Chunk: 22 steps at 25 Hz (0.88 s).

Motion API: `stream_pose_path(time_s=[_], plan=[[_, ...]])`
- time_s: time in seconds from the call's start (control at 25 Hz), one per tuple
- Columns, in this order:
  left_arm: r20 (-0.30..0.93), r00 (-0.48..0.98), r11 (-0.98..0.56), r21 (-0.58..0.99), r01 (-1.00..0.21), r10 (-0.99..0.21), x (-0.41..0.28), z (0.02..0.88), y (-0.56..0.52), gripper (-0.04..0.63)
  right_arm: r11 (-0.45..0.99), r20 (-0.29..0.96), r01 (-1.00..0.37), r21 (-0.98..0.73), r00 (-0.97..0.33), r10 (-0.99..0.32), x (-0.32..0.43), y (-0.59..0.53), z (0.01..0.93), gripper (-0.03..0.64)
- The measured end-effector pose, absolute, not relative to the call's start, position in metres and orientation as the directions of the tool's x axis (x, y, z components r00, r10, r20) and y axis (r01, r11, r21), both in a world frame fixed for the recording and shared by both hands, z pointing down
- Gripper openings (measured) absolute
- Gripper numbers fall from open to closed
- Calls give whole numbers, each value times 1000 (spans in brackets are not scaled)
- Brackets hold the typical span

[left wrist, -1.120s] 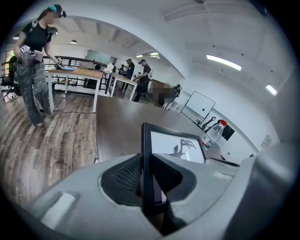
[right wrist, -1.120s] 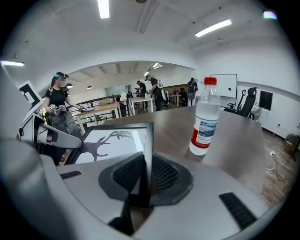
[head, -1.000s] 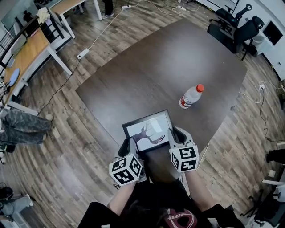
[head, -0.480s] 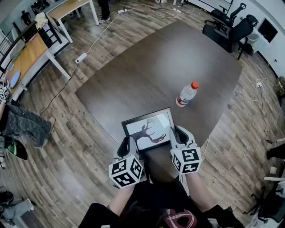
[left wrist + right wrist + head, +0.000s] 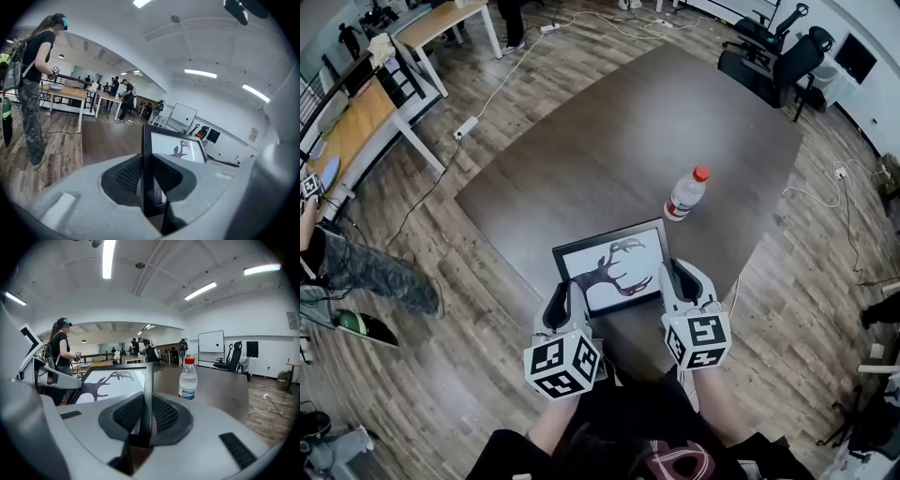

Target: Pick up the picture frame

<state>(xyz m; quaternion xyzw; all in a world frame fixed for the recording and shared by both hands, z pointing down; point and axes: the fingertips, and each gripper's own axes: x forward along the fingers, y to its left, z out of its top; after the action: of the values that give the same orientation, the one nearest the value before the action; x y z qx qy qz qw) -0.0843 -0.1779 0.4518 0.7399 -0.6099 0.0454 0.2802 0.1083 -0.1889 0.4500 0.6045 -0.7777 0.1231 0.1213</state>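
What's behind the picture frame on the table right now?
Beyond the far right corner of the picture frame, a red-capped bottle stands upright on the dark table, apart from the frame. The patch of table directly beneath the frame is covered, so it cannot be checked.

The picture frame (image 5: 612, 264) is edged in matt black moulding, and its white print is covered by a smooth, faintly glossy face. The table (image 5: 628, 131) is finished in dark brown, matt, wood-look board with a fine grain. The floor (image 5: 469, 309) is laid in streaked wood-look planks. The bottle (image 5: 684, 194) is made of clear plastic, with a glossy red cap. The left gripper (image 5: 566, 300) and right gripper (image 5: 675, 281) are shelled in smooth matt grey plastic, and their pads (image 5: 164, 412) are black, finely ribbed and rubber-like.
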Motion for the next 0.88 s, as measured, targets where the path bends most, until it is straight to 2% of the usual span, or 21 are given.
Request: stream_pose_path(time_s=[0.88], plan=[[265, 297, -203, 332, -921, -917, -74, 387, -173, 74, 209, 189, -978, -24, -209, -959, 118, -175, 387, 69]])
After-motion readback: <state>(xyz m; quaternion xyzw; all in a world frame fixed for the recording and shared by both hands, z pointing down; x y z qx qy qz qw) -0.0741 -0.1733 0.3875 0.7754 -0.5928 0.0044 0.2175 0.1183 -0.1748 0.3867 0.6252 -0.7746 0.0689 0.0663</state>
